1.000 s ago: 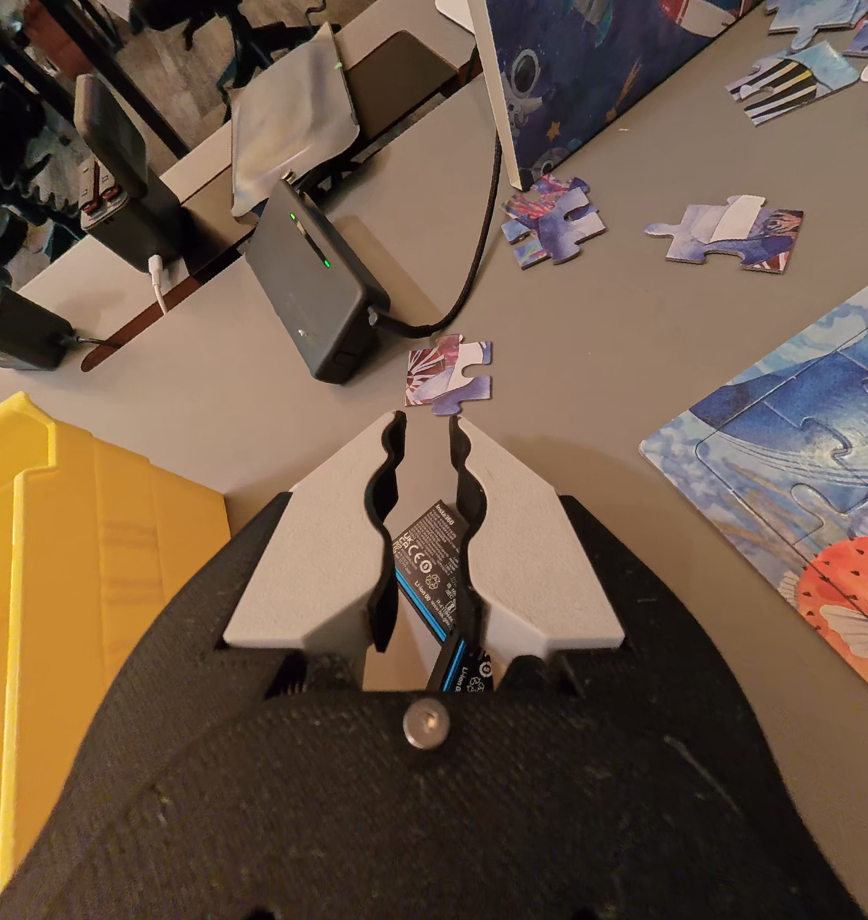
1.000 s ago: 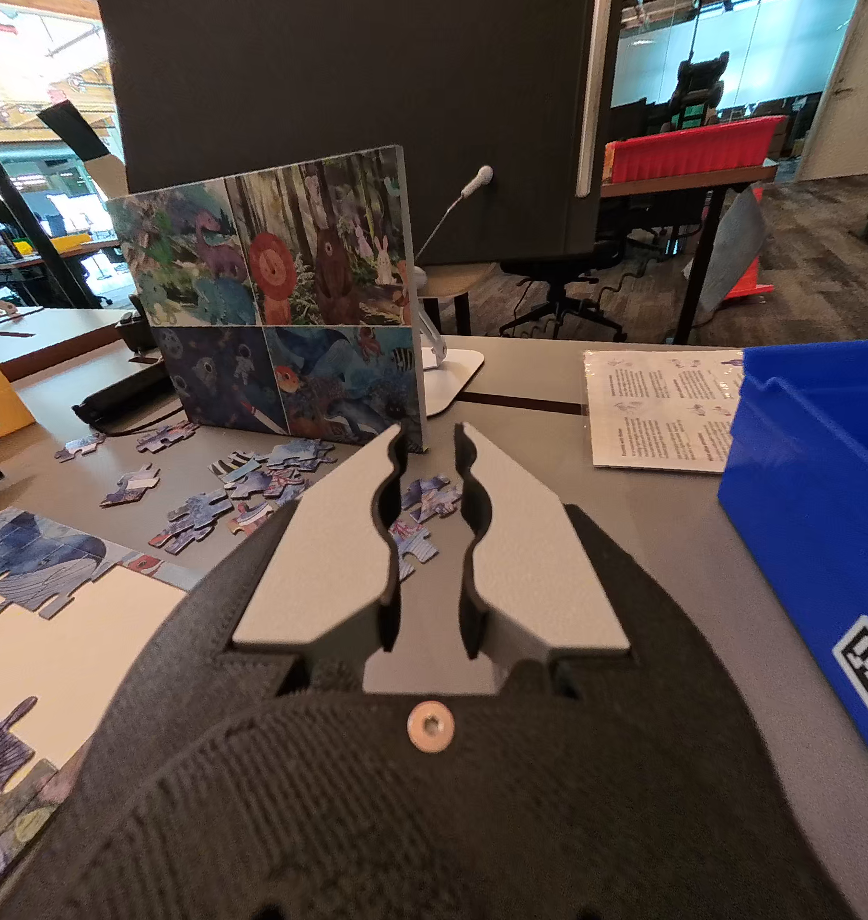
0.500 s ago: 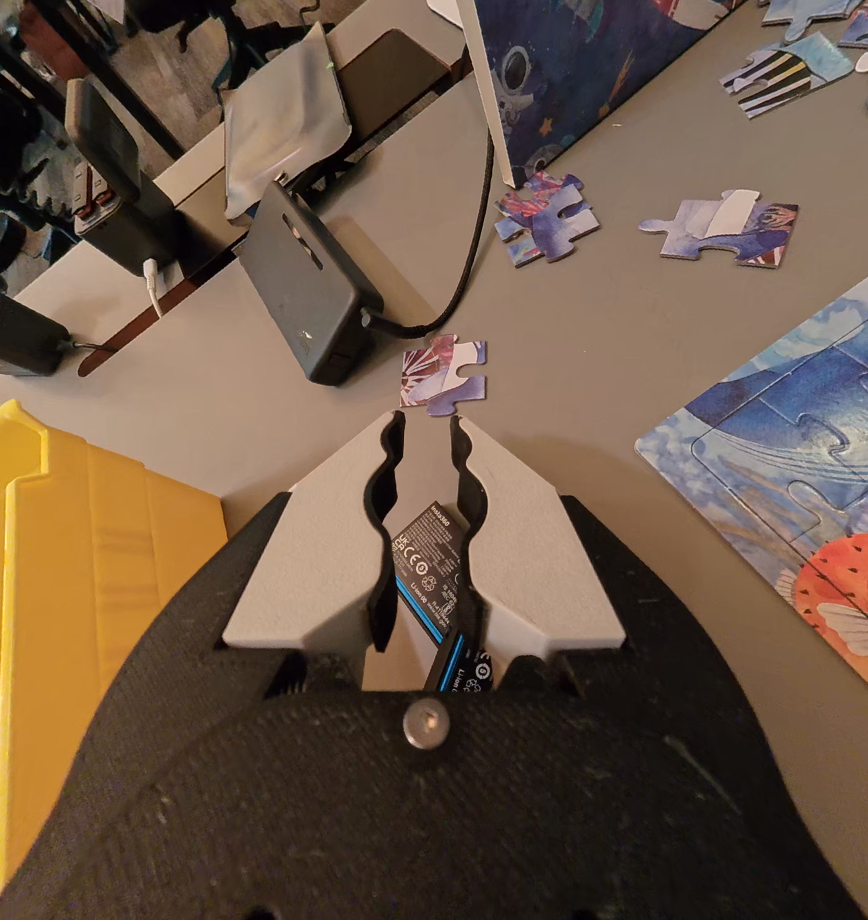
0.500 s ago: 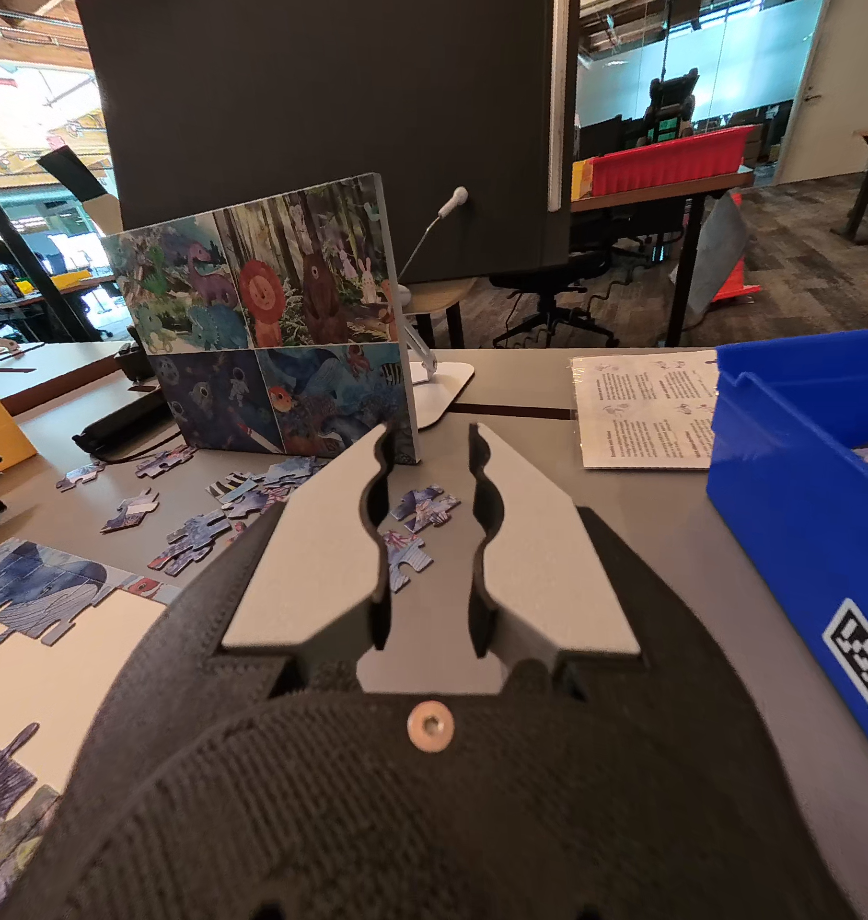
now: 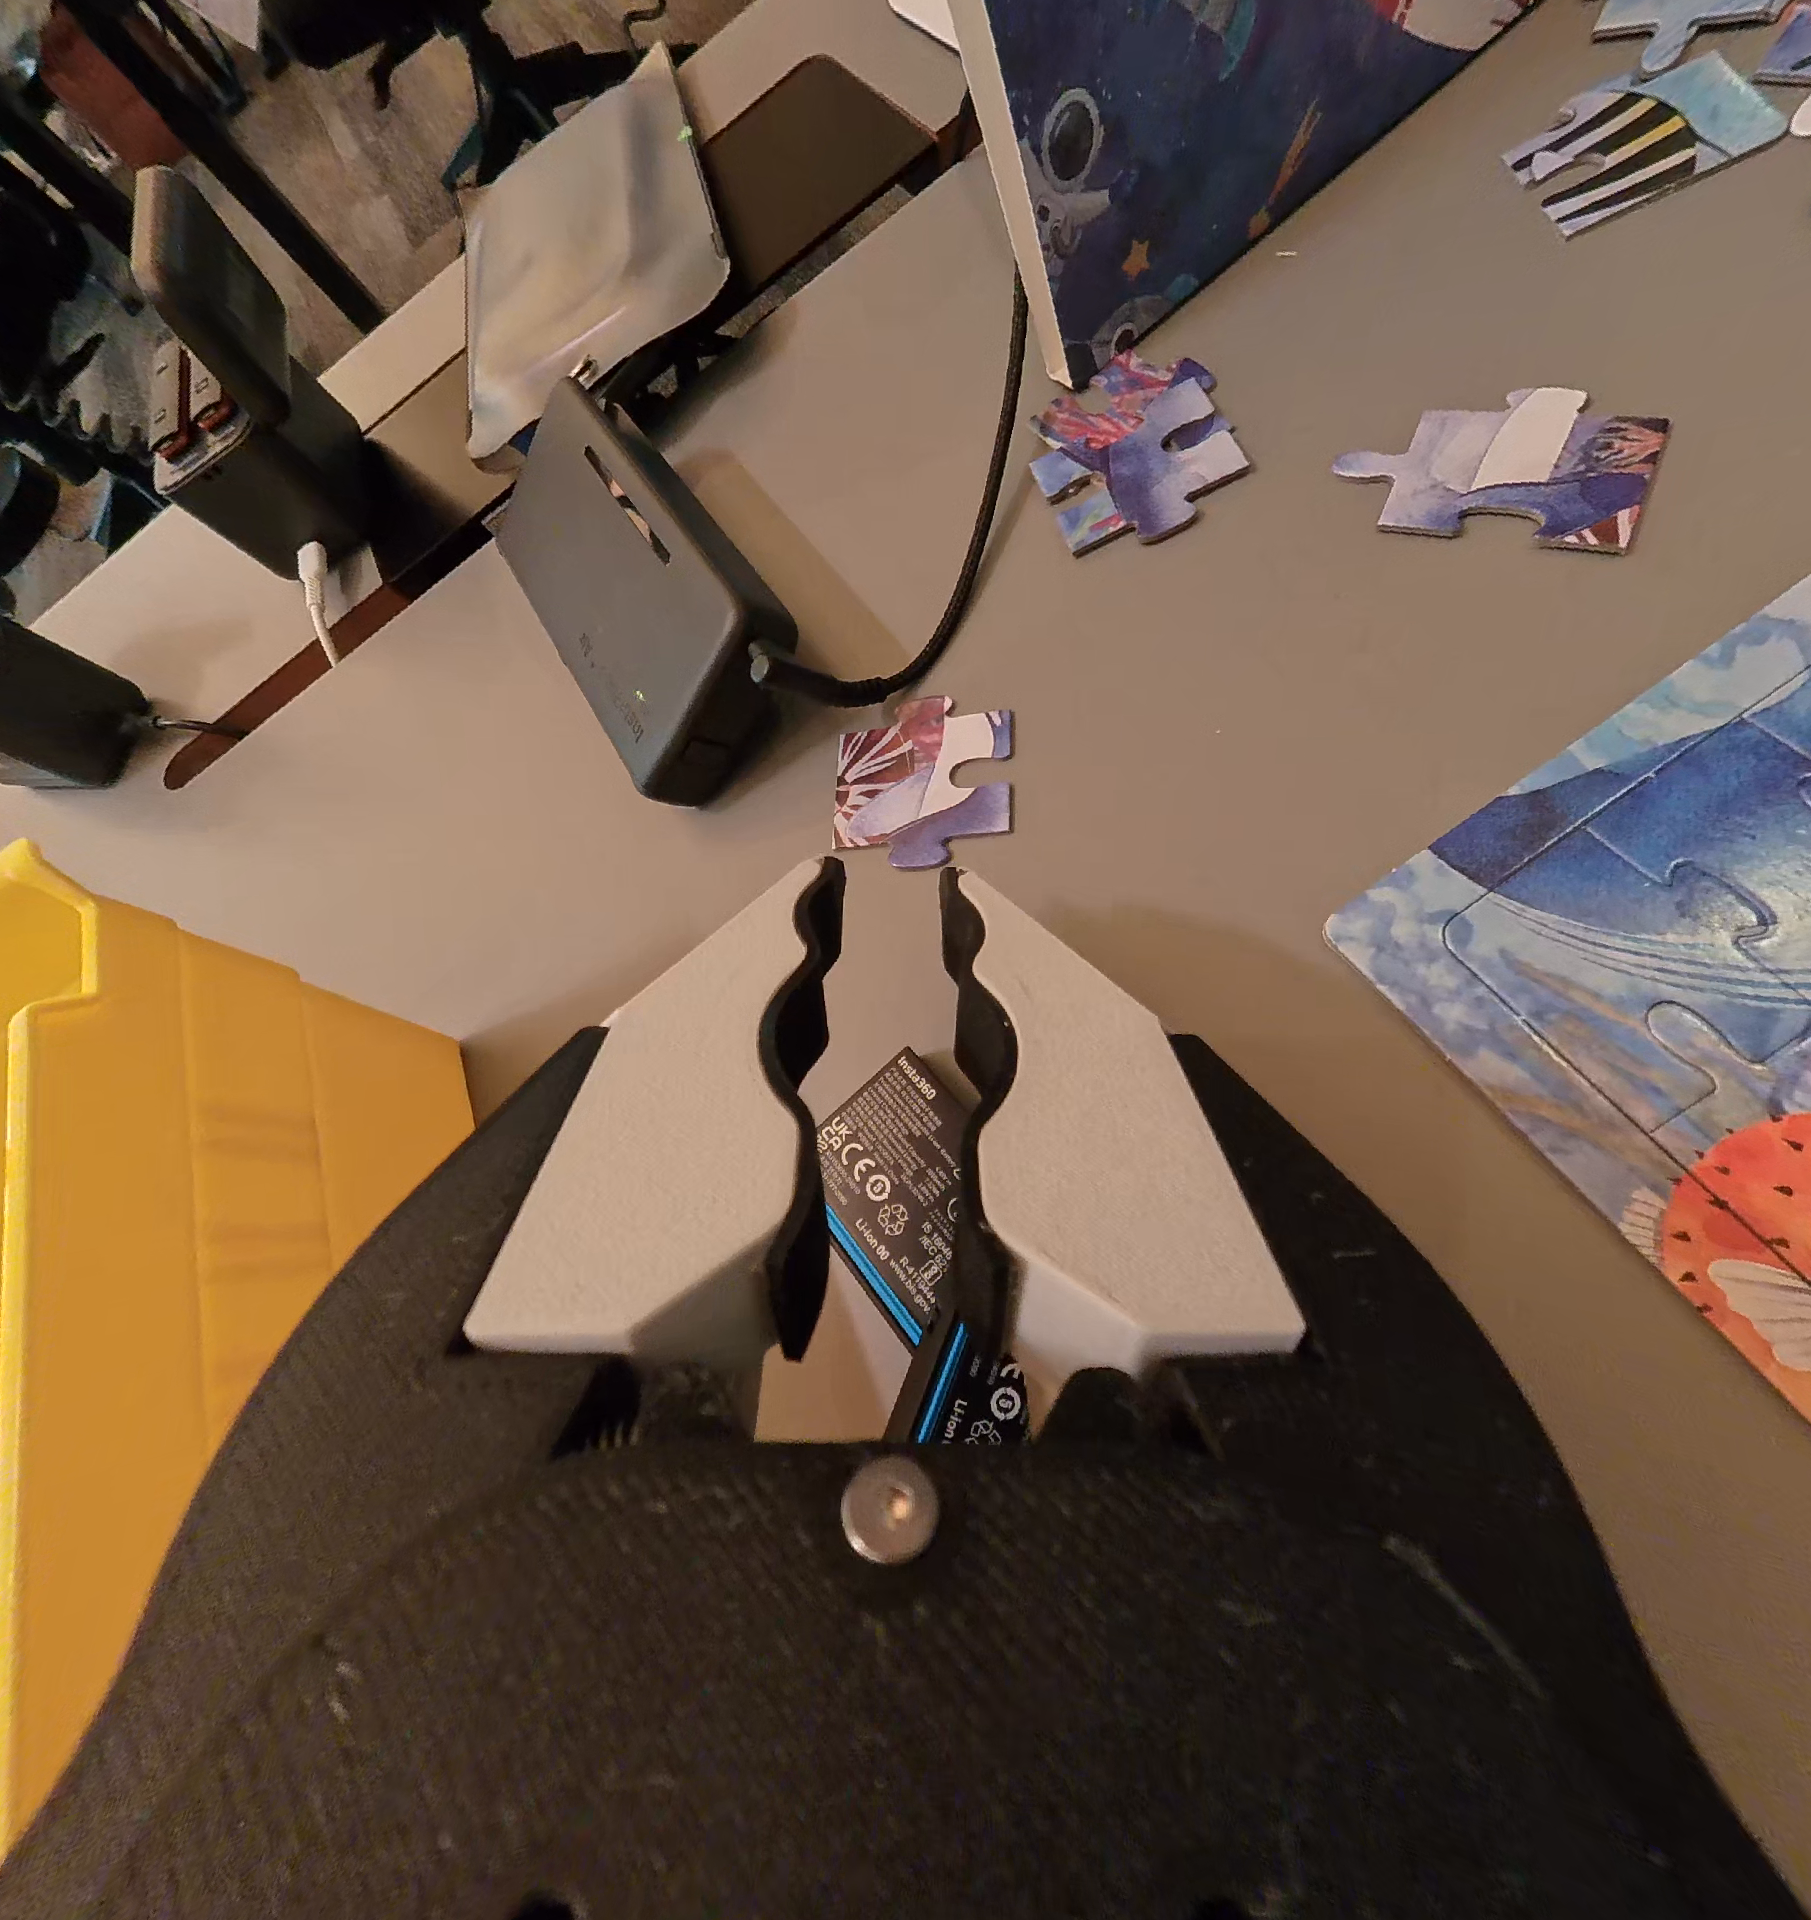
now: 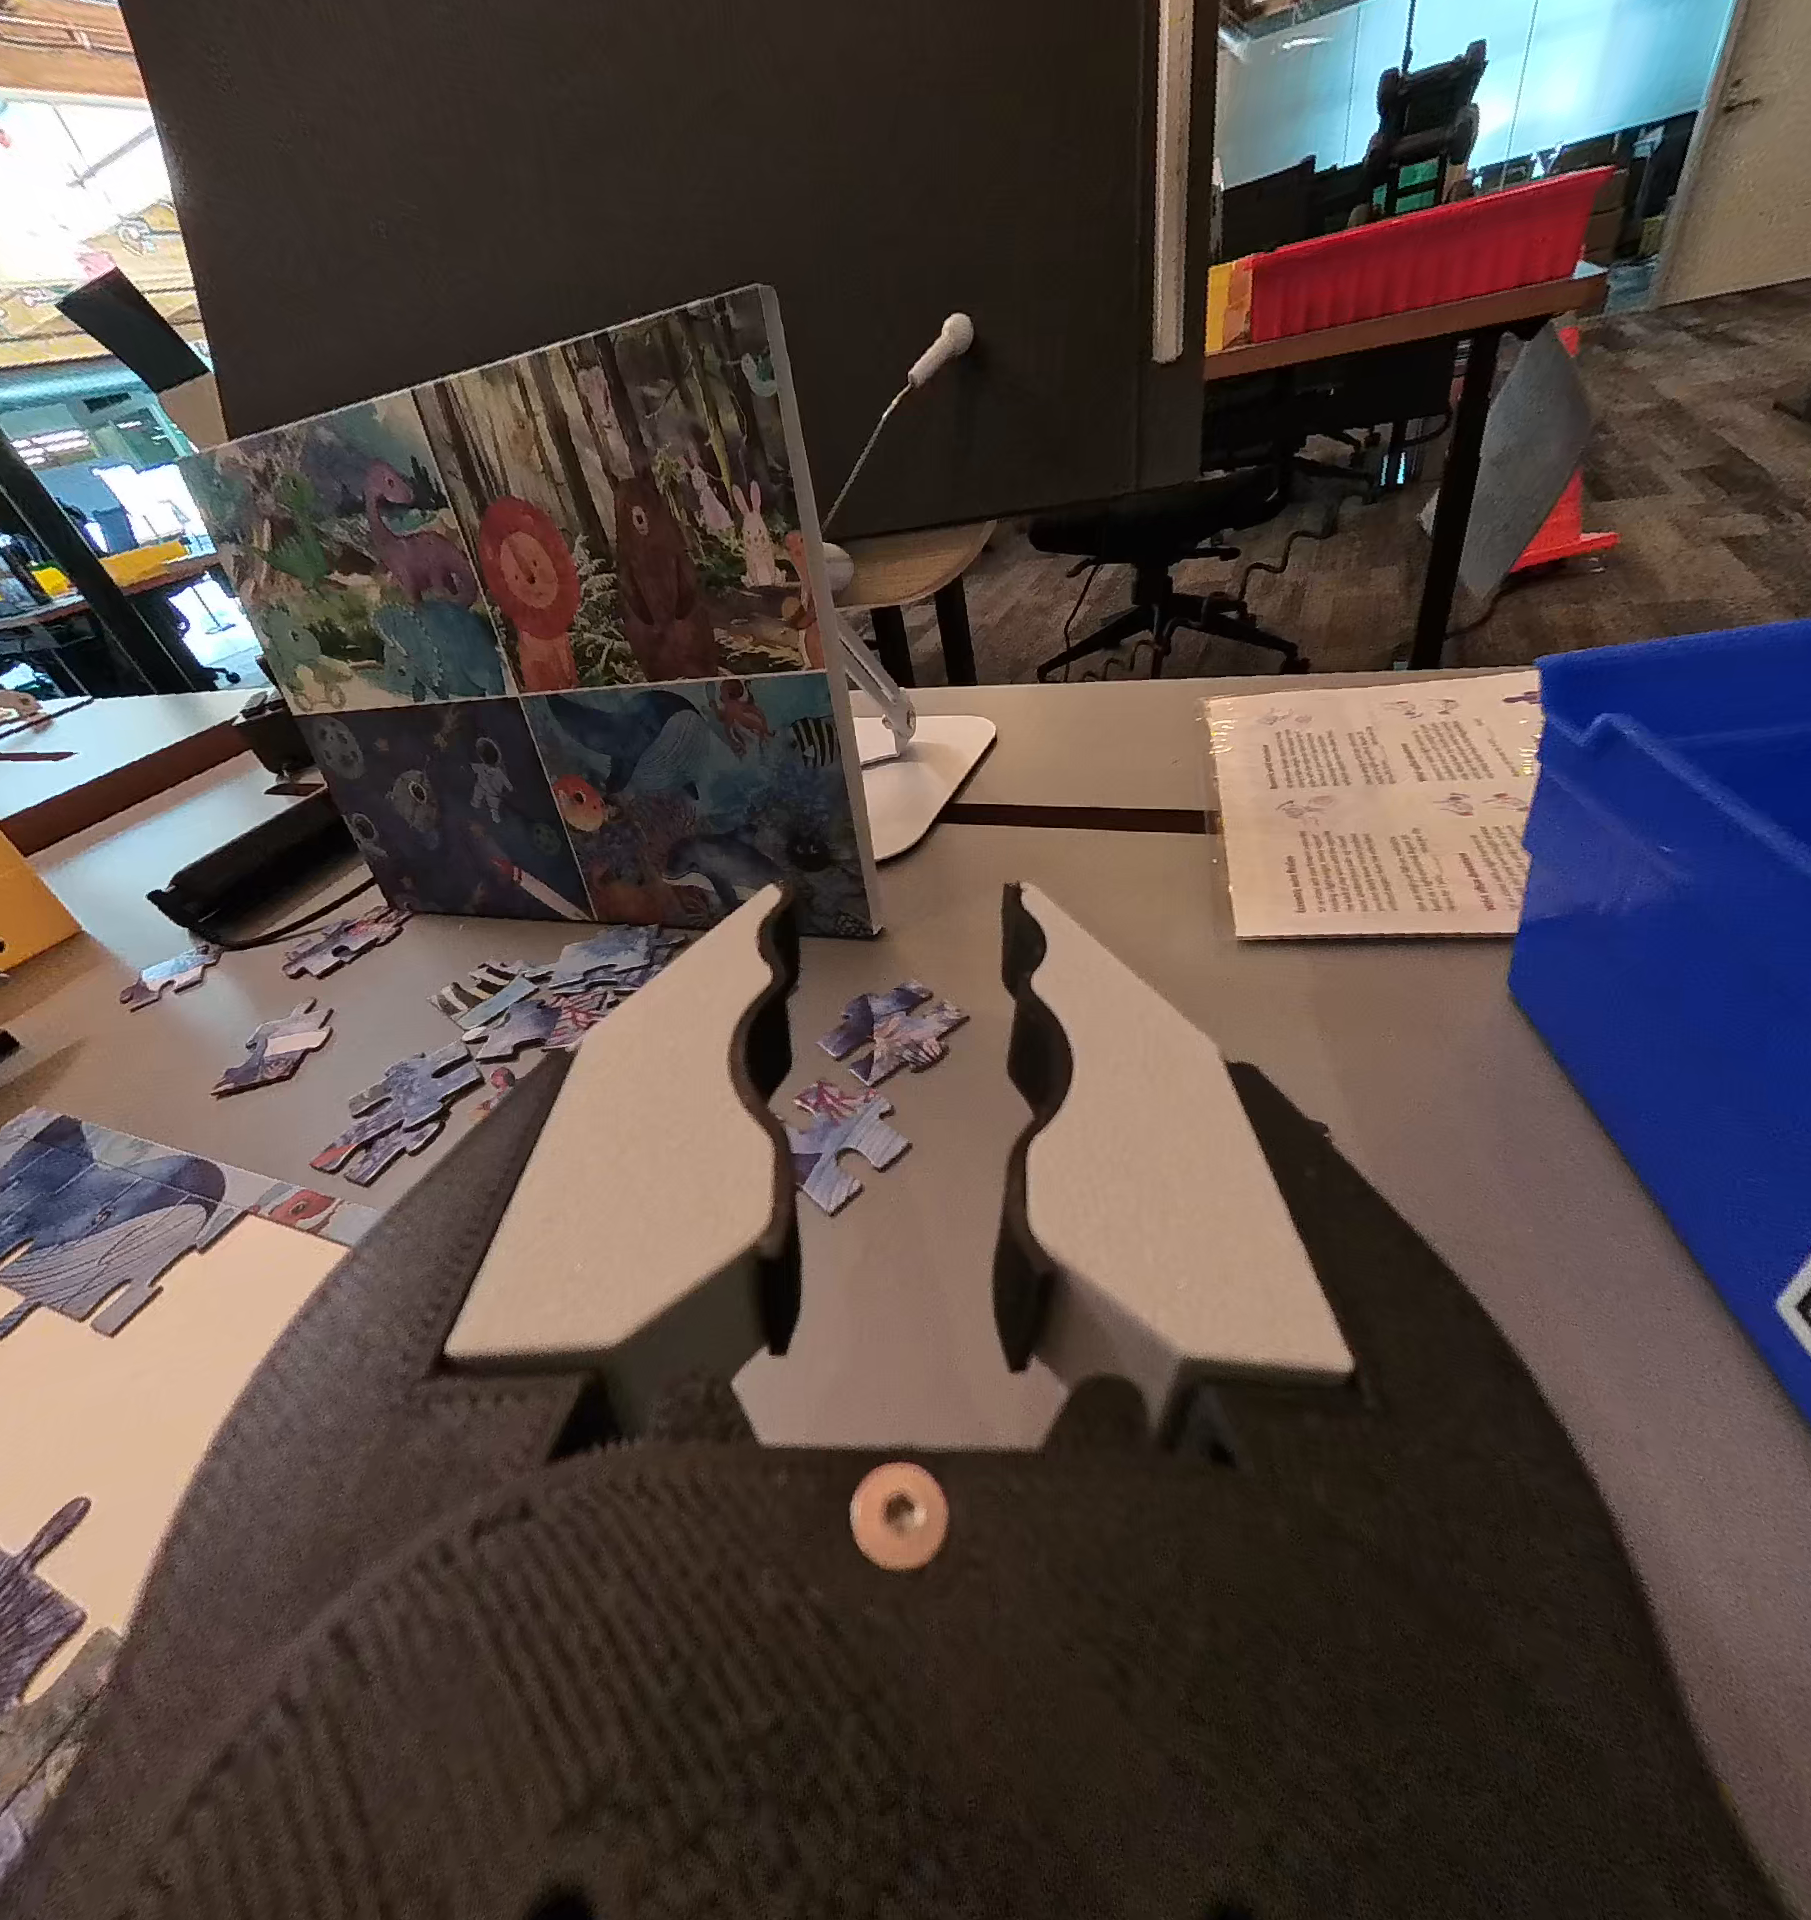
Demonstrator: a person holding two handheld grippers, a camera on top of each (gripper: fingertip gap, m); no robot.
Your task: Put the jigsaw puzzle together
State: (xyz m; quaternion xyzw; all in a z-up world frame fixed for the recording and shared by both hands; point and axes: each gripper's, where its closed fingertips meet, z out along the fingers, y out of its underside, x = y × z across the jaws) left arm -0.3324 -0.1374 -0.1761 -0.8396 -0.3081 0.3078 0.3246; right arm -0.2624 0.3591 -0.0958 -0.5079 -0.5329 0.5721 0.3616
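In the left wrist view, my left gripper (image 5: 893, 871) hovers over the grey table with a narrow gap between its jaws, holding nothing. A loose purple and white puzzle piece (image 5: 922, 795) lies just beyond its tips. The partly built puzzle (image 5: 1607, 987), with a whale and an orange fish, lies to the right. In the right wrist view, my right gripper (image 6: 901, 904) is open wide and empty. Two blue pieces (image 6: 844, 1143) (image 6: 890, 1029) lie on the table seen between its fingers. Several more pieces (image 6: 527, 1008) lie to the left. The built whale section (image 6: 80, 1216) is at the lower left.
The puzzle box (image 6: 568, 644) stands upright behind the pieces. A blue bin (image 6: 1711, 935) is at the right beside a printed sheet (image 6: 1368, 800). A yellow bin (image 5: 153, 1247) is at the left. A dark power bank (image 5: 641, 613) with a cable and a battery (image 5: 890, 1164) lie near the left gripper. Across from one pair of fingers to the other is roughly 50 cm. From my left tips it is roughly 12 cm to the partly built puzzle (image 5: 1607, 987); from my right, 40 cm.
My right gripper's jaws have opened wider and it has moved closer to the loose pieces. The left gripper has hardly moved.
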